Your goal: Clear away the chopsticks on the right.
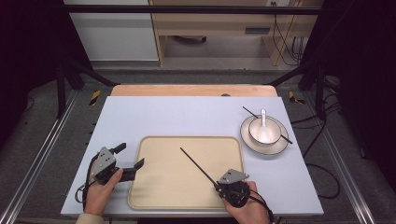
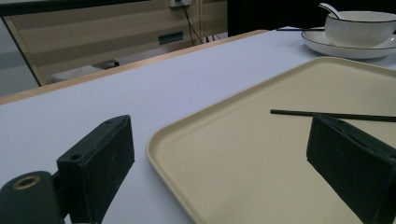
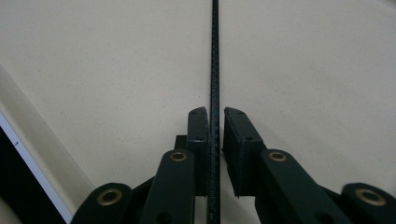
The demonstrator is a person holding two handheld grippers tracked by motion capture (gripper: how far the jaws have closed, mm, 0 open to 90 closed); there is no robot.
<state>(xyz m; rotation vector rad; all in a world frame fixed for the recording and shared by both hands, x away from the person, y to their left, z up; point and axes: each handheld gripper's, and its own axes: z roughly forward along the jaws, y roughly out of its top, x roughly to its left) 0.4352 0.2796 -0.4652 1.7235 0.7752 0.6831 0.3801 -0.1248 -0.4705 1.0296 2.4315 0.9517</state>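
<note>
A thin black chopstick (image 1: pixel 196 164) lies slantwise on the beige tray (image 1: pixel 154 196). Its near end runs between the jaws of my right gripper (image 1: pixel 217 185), which sits low over the tray's front right part. In the right gripper view the chopstick (image 3: pixel 215 56) passes between the two pads of the right gripper (image 3: pixel 215 116). A narrow gap shows beside it, so the pads do not press it. My left gripper (image 1: pixel 132 155) stands wide open at the tray's left edge. In its own view the left gripper (image 2: pixel 224 163) straddles the tray rim (image 2: pixel 159 140) with nothing held.
At the back right a white bowl (image 1: pixel 254 126) with a white spoon (image 1: pixel 264 121) stands on a plate (image 1: pixel 250 140). A second black chopstick (image 1: pixel 249 111) rests across that plate. The pale blue mat (image 1: pixel 187 112) ends at a wooden table edge (image 1: pixel 187 89) behind.
</note>
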